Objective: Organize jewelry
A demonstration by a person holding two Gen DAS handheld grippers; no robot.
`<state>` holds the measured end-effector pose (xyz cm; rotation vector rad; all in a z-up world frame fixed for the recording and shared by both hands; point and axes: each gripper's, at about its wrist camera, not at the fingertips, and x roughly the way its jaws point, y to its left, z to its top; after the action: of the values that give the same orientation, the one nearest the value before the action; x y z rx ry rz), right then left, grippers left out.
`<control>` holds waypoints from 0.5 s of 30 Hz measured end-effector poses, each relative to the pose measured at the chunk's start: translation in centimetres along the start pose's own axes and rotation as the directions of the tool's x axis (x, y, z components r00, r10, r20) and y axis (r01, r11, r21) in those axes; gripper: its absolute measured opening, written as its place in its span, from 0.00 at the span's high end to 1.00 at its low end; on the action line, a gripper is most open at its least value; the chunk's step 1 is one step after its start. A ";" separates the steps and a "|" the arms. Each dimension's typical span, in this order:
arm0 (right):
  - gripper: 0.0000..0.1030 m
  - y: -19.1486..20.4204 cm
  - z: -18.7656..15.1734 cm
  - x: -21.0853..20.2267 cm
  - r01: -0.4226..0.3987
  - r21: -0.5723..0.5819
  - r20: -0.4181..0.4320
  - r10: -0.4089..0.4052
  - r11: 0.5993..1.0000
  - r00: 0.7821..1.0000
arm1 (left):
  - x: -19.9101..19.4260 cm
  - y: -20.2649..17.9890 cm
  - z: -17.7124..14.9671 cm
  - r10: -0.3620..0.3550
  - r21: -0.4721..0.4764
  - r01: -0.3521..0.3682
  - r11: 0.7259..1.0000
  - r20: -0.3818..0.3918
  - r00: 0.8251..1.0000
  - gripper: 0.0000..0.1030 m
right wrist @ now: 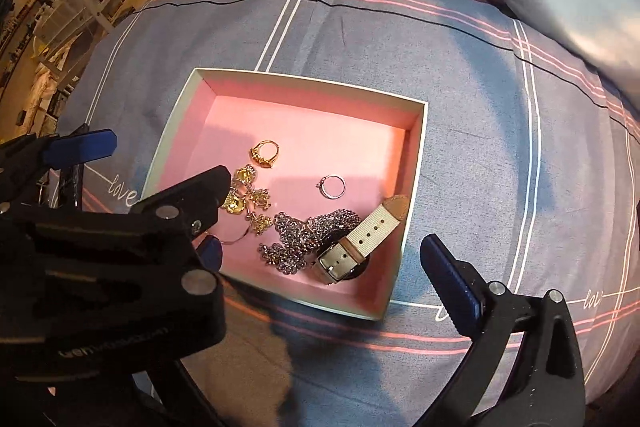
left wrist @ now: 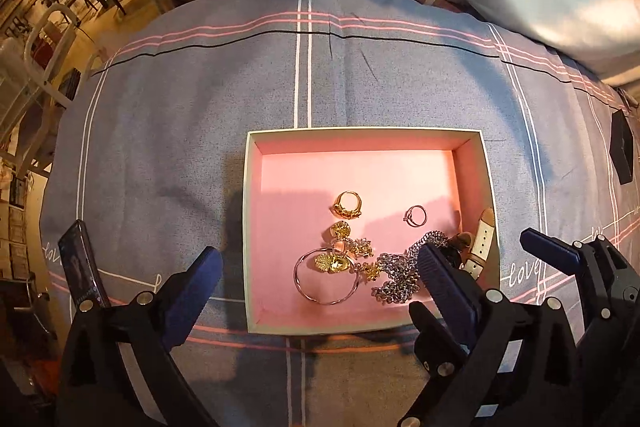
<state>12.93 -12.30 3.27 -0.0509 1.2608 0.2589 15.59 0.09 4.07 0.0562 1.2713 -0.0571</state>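
Holding both tools spread wide and empty above the bed, we see the left tool (left wrist: 320,271) straddling the near left part of the pink-lined box (left wrist: 366,131), while the right tool (right wrist: 320,251) straddles its near right corner. Nearest us in the box lie a silver bangle (left wrist: 326,281), a silver chain (left wrist: 394,275) and a cream-strapped watch (right wrist: 360,243). Farther in sit the gold ring (left wrist: 347,205) and a thin silver ring (left wrist: 416,215), well apart on the lining.
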 end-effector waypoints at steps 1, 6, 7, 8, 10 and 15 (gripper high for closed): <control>0.05 0.0 0.1 0.0 -0.008 0.005 -0.001 0.008 1.000 1.000 | -0.2 0.0 0.1 0.003 0.002 -0.003 1.000 0.008 1.000 0.06; 0.05 -0.1 0.1 -0.2 -0.009 0.013 0.010 0.009 1.000 1.000 | -0.4 0.2 0.4 0.011 -0.003 -0.011 1.000 0.016 1.000 0.06; 0.05 0.0 0.2 -0.1 -0.009 0.011 0.012 0.009 1.000 1.000 | -0.4 0.3 0.5 0.013 -0.003 -0.012 1.000 0.018 1.000 0.06; 0.05 0.0 0.2 -0.2 -0.011 0.011 0.012 0.011 1.000 1.000 | -0.4 0.3 0.5 0.014 -0.004 -0.014 1.000 0.017 1.000 0.06; 0.05 0.1 0.3 -0.2 -0.009 0.014 0.010 0.009 1.000 1.000 | -0.4 0.4 0.5 0.011 -0.007 -0.011 1.000 0.015 1.000 0.06; 0.05 -0.2 0.2 -0.5 0.000 0.022 0.012 0.000 1.000 1.000 | -0.4 0.4 0.3 0.012 0.000 -0.012 1.000 0.014 1.000 0.06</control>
<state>13.00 -12.51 3.73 -0.0302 1.2513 0.2450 15.82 0.49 4.56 0.0632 1.2572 -0.0474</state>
